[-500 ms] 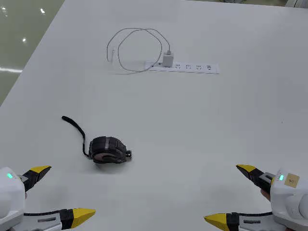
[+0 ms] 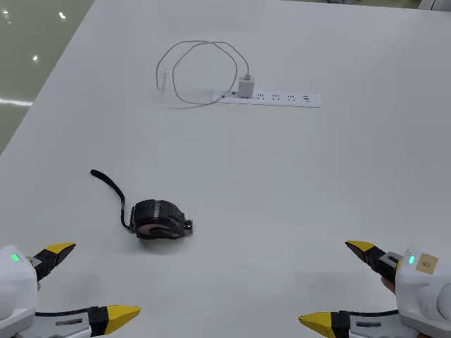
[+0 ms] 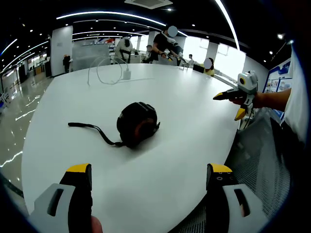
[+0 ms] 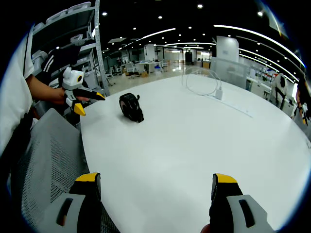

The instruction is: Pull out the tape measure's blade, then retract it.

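round black tape measure [image 2: 158,219] on smooth white table [image 2: 296,183] — blade retracted

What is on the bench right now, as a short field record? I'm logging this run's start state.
tape measure: black, lying on white table, no blade out
strap: trails away from the case
left hand-held gripper: open, clear of the tape measure
right hand-held gripper: open, empty
power strip: far side, charger plugged in, cable looped
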Tool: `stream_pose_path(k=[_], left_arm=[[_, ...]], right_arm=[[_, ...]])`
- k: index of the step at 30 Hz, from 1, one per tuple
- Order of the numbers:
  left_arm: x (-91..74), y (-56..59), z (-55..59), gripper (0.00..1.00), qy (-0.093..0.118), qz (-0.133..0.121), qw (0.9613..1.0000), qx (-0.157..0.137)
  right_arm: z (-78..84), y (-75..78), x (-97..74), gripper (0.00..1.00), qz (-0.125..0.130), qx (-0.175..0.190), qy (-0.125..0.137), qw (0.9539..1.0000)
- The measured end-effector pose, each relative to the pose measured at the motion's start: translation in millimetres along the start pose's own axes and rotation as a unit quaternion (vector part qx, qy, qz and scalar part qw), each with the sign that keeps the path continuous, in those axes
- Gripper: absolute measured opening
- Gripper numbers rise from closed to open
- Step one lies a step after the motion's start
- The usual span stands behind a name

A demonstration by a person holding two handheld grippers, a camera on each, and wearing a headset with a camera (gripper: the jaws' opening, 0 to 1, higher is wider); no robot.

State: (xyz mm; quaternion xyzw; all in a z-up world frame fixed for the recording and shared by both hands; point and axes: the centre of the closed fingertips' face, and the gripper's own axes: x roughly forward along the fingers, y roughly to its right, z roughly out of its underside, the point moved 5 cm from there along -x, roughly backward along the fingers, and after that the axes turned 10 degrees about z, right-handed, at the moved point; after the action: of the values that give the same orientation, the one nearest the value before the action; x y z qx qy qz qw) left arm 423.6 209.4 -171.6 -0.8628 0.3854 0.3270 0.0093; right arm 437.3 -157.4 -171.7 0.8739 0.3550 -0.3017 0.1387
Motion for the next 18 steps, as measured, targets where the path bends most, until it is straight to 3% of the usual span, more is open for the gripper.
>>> stream_pose_path(k=[18], left_arm=[[2.2, -1.7, -4.3, 0.96, 0.003, -0.001, 1.0000, 0.003]], right_arm=[[-3.1, 3.4, 0.8, 0.91, 0.000, 0.003, 0.006, 1.0000]])
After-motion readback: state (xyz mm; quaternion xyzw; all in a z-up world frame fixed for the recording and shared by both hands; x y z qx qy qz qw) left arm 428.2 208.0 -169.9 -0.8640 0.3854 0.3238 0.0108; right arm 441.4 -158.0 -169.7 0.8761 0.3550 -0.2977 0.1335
